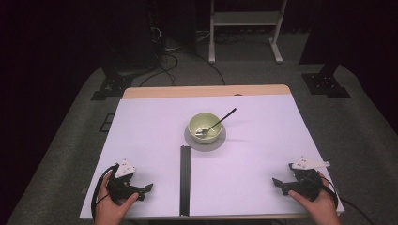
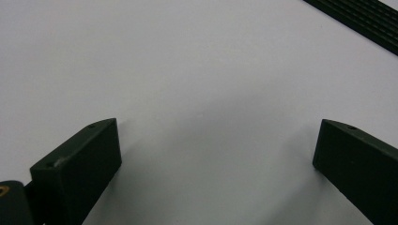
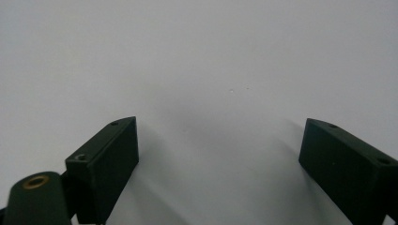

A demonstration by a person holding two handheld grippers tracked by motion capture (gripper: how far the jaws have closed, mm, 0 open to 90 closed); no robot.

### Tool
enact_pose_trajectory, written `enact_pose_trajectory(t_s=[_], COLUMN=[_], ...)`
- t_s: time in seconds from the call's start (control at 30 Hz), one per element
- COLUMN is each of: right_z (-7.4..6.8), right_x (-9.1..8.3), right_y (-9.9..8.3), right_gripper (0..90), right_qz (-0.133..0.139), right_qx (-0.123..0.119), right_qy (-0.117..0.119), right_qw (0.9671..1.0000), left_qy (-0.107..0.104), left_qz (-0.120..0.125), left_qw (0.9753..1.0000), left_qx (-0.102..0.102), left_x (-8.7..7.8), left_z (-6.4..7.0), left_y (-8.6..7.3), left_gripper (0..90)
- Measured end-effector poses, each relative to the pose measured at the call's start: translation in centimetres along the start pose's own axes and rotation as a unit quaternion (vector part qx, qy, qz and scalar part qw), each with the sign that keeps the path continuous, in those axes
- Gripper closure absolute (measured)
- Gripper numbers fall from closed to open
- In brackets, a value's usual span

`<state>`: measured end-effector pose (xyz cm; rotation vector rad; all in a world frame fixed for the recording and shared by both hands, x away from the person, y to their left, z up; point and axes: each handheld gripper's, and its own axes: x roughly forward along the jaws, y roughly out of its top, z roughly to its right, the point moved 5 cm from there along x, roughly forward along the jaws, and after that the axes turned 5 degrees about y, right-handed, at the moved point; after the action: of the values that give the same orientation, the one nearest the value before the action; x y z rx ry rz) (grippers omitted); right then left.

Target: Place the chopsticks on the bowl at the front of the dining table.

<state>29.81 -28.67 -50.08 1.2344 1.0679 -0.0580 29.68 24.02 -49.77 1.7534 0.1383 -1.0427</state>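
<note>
From the high view we see a white tabletop (image 1: 141,136). A green bowl (image 1: 205,126) sits on a grey mat (image 1: 220,141) past the middle of the tabletop. A spoon (image 1: 217,123) lies in the bowl, and its handle sticks out over the rim, away from us. A black strip (image 1: 185,180) runs from just beside the mat back to the near edge. Our left gripper (image 1: 146,189) rests left of the strip, well apart from the bowl. Our right gripper (image 1: 277,183) rests right of the strip, also well apart from the bowl. A hand holds each one.

From the left gripper view we see its two black jaws spread wide with bare white tabletop (image 2: 197,84) between them. It holds nothing. A bit of the strip (image 2: 361,21) shows in the top corner.

From the right gripper view we see its jaws spread wide too, over plain tabletop (image 3: 206,70). It holds nothing.
</note>
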Motion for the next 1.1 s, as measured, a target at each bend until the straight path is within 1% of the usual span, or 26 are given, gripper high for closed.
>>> enact_pose_trajectory(t_s=[0.17,0.2,0.33,0.43,0.5,0.6,0.67,0.83,1.1], right_z=[0.0,0.0,0.0,0.0,0.0,0.0,0.0,0.0,0.0], right_x=[0.0,0.0,0.0,0.0,0.0,0.0,0.0,0.0,0.0], right_y=[0.0,0.0,0.0,0.0,0.0,0.0,0.0,0.0,0.0], right_gripper=[10.5,10.5,10.6,10.6,10.6,10.5,10.5,10.5,10.5], right_qz=[0.0,0.0,0.0,0.0,0.001,0.0,0.0,0.0,0.0], right_qx=[0.0,0.0,-0.001,-0.001,-0.001,0.0,0.0,0.0,0.0], right_qy=[0.0,0.0,-0.001,0.0,0.0,0.0,0.0,0.0,0.0], right_qw=[1.0,1.0,1.0,1.0,1.0,1.0,1.0,1.0,1.0], left_qy=[-0.001,-0.003,-0.006,-0.007,-0.015,-0.011,-0.013,-0.016,-0.021], left_qz=[0.001,0.002,0.004,0.001,0.002,0.003,0.007,0.01,0.017], left_qw=[1.0,0.9999,0.9999,0.9999,0.9998,0.9999,0.9998,0.9998,0.9996], left_qx=[-0.005,-0.01,-0.012,-0.008,-0.013,-0.007,-0.012,-0.011,-0.012], left_x=[0.0,0.0,-0.1,0.0,0.0,0.0,-0.1,-0.1,0.0], left_z=[0.0,-0.1,-0.1,-0.1,0.1,0.1,0.1,0.1,0.2], left_y=[0.0,0.1,0.1,0.3,0.4,0.6,0.8,1.0,1.9], left_gripper=[0.2,0.1,0.1,0.2,0.2,0.2,0.2,0.2,0.2])
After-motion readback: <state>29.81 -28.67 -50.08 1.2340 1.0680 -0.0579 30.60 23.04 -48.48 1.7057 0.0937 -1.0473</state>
